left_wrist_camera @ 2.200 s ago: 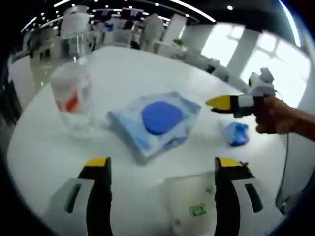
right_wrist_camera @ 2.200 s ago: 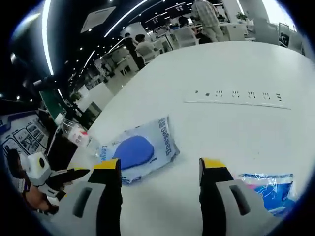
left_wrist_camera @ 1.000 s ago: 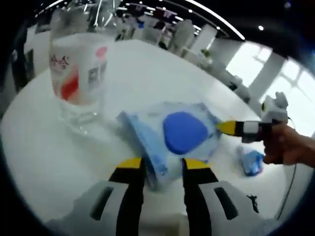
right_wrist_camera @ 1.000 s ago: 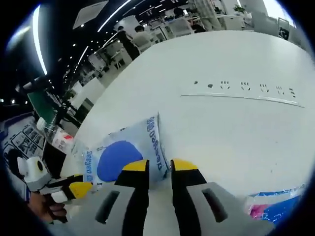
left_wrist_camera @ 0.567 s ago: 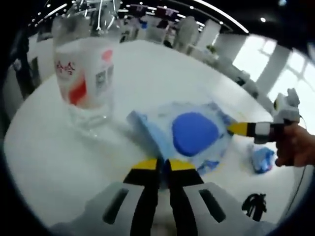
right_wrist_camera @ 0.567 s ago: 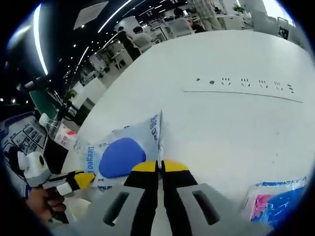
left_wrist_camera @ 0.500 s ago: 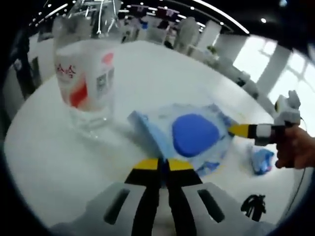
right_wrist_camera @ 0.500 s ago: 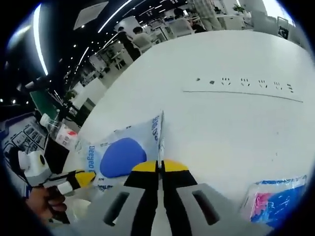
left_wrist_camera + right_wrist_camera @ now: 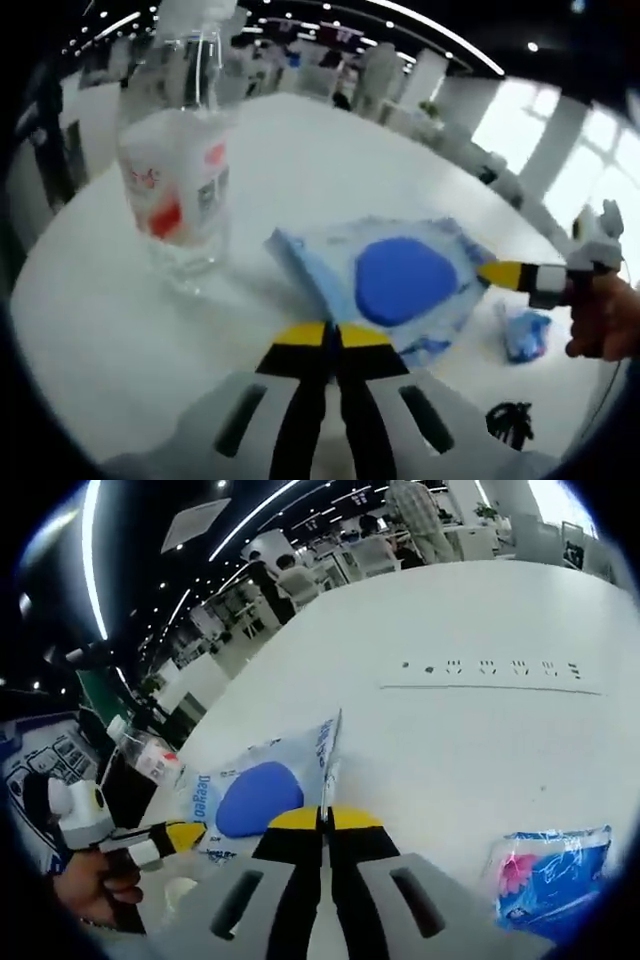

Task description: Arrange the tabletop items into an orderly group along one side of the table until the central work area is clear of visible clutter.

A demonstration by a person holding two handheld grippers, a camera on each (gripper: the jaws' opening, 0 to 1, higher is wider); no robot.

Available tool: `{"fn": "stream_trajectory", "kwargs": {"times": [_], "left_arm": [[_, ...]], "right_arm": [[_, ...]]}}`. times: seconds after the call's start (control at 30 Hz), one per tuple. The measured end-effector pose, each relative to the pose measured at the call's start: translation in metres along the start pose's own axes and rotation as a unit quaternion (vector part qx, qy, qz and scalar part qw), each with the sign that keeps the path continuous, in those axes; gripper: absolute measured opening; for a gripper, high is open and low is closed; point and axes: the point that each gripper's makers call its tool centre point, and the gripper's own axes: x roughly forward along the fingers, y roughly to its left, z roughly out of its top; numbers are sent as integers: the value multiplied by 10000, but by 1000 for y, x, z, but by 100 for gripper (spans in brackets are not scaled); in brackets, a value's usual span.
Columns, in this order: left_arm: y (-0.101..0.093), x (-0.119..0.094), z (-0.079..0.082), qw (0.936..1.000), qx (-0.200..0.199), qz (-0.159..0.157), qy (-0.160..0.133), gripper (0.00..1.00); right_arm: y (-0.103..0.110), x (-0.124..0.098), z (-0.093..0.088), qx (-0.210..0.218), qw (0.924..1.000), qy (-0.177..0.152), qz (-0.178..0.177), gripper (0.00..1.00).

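Both the left gripper (image 9: pixel 332 335) and the right gripper (image 9: pixel 322 819) pinch opposite edges of the blue wipes pack (image 9: pixel 395 282). It sits mid-table (image 9: pixel 480 610), beside a water bottle (image 9: pixel 180 180) near the table's edge; a small blue packet (image 9: pixel 548 875) lies apart.

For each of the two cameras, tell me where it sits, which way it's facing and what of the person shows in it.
Left gripper view: rides the left gripper, looking along its shut jaws over the white table at the blue wipes pack and water bottle; the right gripper and hand enter from the right.
Right gripper view: rides the right gripper, facing the pack from the opposite edge; the left gripper and hand show at left.
Shared: pack, bottle, table, both grippers.
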Motion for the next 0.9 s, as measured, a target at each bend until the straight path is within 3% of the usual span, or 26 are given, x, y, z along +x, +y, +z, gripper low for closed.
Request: {"fn": "stream_trajectory", "kwargs": {"times": [0.1, 0.3, 0.47, 0.9], "left_arm": [[-3, -3, 6, 9999, 119, -59, -36, 0], [-13, -8, 24, 9990, 363, -200, -169, 0], [-25, -15, 33, 9977, 537, -335, -232, 0], [-59, -16, 24, 9939, 899, -633, -79, 0]], "right_arm": [[-6, -1, 3, -33, 10000, -44, -28, 0], [3, -23, 13, -224, 9994, -273, -44, 0], [-1, -38, 6, -214, 9991, -342, -116, 0], [-21, -70, -23, 64, 9992, -293, -280, 0]]}}
